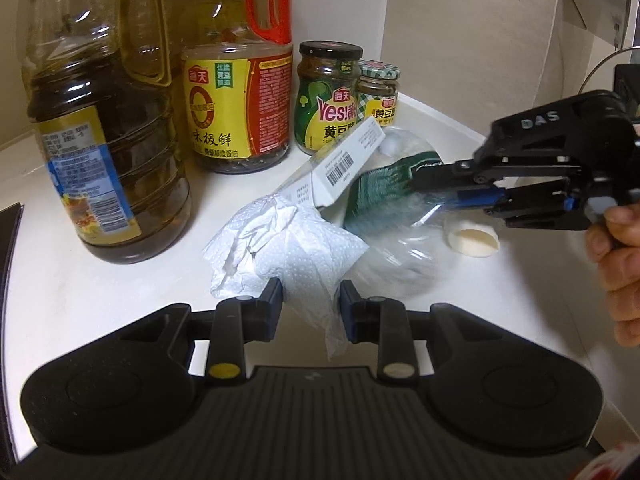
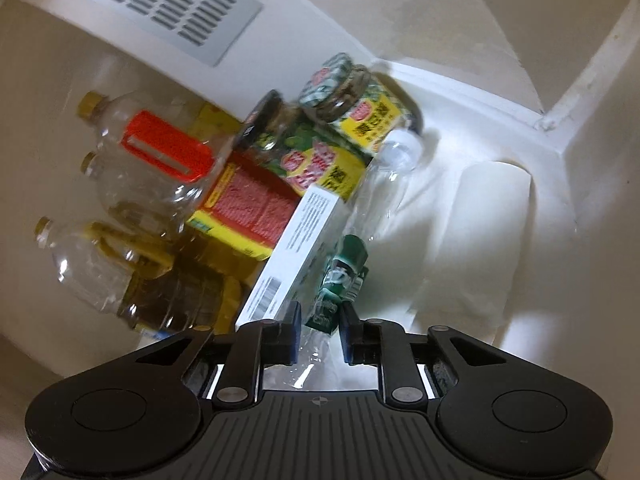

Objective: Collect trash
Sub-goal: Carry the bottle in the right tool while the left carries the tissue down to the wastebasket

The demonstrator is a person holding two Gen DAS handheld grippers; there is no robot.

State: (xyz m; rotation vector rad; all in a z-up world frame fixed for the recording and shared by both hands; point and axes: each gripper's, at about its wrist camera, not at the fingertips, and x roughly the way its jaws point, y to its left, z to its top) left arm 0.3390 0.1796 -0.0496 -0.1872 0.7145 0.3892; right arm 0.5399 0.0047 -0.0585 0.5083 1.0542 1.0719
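**Left wrist view: tissue between left fingers, right gripper clamped on bottle**

Left wrist camera, biggest first. White tabletop [image 1: 100, 288] carries everything. Large oil jug [image 1: 104, 140] at far left, soy sauce jug [image 1: 240, 108] with red handle behind it, then two sauce jars: green-label jar [image 1: 326, 100] and smaller checked-lid jar [image 1: 378, 92] beside it, near the wall.

Trash pile sits centre, just ahead of the left gripper [image 1: 311, 308]:
- clear plastic bottle [image 1: 380, 200] with green label, lying on its side
- crumpled white tissue [image 1: 288, 248], nearest the left gripper; its lower tail hangs between the spread fingers, contact with the pads not clear
- white carton [image 1: 346, 160] with barcode, tilted, leaning on the bottle
- eggshell half [image 1: 472, 238] on the tabletop, just right of the bottle

Right gripper [image 1: 424, 178] comes in from the right, pinching the bottle at the green label.

Right wrist camera (blurred): right gripper [image 2: 320, 328] fingers close around the bottle [image 2: 340, 280], green label between them; carton [image 2: 292, 256] just left, touching the bottle.
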